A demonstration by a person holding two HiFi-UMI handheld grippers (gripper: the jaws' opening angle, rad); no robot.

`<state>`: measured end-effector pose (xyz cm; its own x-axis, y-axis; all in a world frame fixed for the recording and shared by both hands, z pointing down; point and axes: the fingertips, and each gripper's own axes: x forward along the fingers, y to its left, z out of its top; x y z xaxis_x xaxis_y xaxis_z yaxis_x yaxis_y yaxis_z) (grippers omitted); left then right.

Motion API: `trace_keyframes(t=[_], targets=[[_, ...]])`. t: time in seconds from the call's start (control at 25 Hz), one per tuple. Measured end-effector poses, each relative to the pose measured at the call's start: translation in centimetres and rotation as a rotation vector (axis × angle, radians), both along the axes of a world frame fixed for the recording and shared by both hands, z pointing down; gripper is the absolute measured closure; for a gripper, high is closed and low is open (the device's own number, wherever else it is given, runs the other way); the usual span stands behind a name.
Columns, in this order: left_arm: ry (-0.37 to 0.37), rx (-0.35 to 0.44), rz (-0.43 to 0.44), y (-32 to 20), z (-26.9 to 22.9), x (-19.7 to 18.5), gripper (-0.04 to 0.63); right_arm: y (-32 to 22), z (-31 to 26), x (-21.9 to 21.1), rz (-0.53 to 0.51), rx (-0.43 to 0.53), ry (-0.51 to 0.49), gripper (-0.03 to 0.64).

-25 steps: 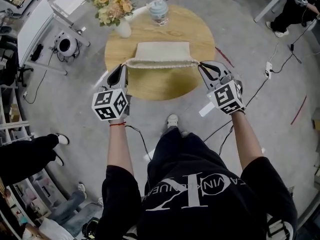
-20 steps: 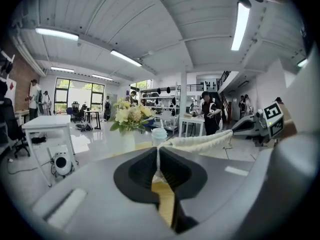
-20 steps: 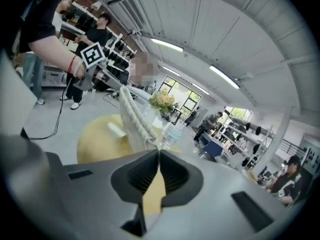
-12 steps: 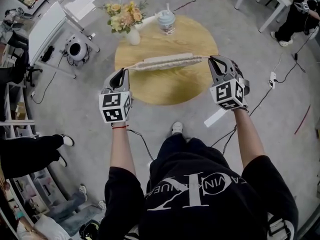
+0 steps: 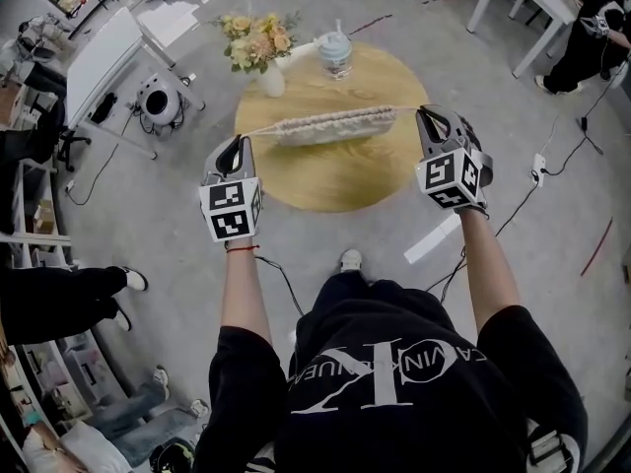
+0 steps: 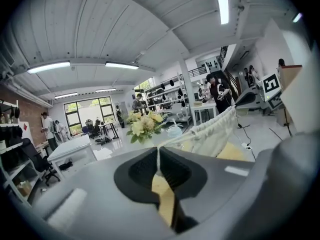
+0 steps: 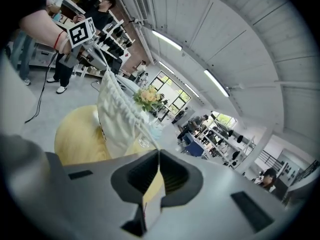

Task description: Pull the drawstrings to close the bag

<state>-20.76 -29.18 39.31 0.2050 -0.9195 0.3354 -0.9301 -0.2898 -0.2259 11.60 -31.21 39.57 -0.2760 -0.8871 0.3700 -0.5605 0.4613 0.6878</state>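
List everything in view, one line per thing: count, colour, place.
table: one, round, light wood, centre.
bag: one, cream, mouth gathered, stretched between the grippers over the table.
drawstrings: two, cream, taut from the bag's ends into the grippers.
flowers: one bunch, yellow, in the vase.
vase: one, white, table's far left edge.
cup: one, pale blue with a straw, beside the vase.
white table: one, far left of the room.
left gripper: one, grey, shut on the drawstrings at the bag's left.
right gripper: one, grey, shut on the drawstrings at the bag's right.
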Motion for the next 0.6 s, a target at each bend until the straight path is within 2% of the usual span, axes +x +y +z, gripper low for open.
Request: trace_keyframes(t=[0.24,0.6], targets=[[0.002,0.025,-0.004,-0.1,-1.3,-0.6,0.575,-0.9,-1.4,0.6,0.021,0.036,0.016,0.594],[0.017,0.045,-0.021,-0.6,-2.3,-0.7,0.575,-1.7,-2.8,2.0,0.057,0.062,-0.025,0.594]])
